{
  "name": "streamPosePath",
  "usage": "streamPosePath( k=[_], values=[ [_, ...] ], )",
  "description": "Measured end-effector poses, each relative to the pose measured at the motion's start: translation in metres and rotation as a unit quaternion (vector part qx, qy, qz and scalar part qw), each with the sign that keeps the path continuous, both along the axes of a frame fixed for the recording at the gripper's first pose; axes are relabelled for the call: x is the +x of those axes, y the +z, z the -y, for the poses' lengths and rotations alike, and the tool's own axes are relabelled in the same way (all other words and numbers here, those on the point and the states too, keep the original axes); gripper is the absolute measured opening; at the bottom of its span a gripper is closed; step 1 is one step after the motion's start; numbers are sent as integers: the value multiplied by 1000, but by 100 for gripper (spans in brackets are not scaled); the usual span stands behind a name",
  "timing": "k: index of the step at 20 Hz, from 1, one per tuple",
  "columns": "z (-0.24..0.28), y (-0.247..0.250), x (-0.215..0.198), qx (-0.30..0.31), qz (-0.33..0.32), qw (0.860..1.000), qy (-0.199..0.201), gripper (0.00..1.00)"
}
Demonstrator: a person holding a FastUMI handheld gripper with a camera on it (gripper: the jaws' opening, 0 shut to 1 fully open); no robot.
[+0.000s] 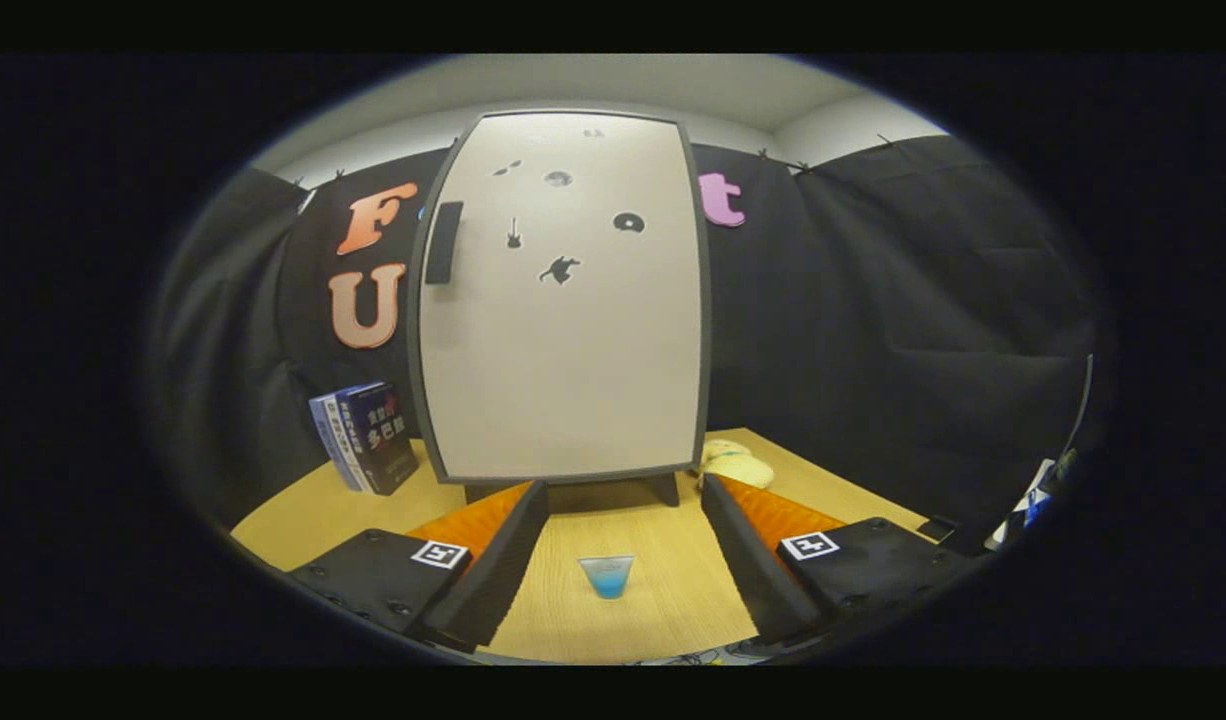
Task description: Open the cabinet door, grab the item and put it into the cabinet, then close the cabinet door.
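The gripper [623, 530] is spread wide, pinching nothing. The cup [606, 576] stands on the table [663, 610] at lower centre, between the fingers, touching neither. The cabinet [563, 300] stands beyond, door closed.

The cup [606, 577] sits on the table [663, 620] between the parted tool [625, 500] fingers (cabinet [563, 330] beyond).

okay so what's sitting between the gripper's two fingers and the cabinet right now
In the gripper view, a small cup with blue liquid stands on the wooden table between the open gripper fingers. Beyond it, bare tabletop runs to the closed cabinet.
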State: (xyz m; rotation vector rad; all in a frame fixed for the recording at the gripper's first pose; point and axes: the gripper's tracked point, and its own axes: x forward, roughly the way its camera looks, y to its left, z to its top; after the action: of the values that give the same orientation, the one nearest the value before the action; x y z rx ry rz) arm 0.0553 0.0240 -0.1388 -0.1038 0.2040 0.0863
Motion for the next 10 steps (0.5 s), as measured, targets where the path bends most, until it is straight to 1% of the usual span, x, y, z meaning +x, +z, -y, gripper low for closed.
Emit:
streamPosePath(
  k=[2,6,8,10],
  values=[
    [-4,-39,12,-9,-31,999,9,98],
    [-1,-105,23,-28,-91,995,13,97],
    [-3,-113,27,-26,-104,994,11,97],
    [-10,-100,30,-12,-100,995,8,97]
  ],
)
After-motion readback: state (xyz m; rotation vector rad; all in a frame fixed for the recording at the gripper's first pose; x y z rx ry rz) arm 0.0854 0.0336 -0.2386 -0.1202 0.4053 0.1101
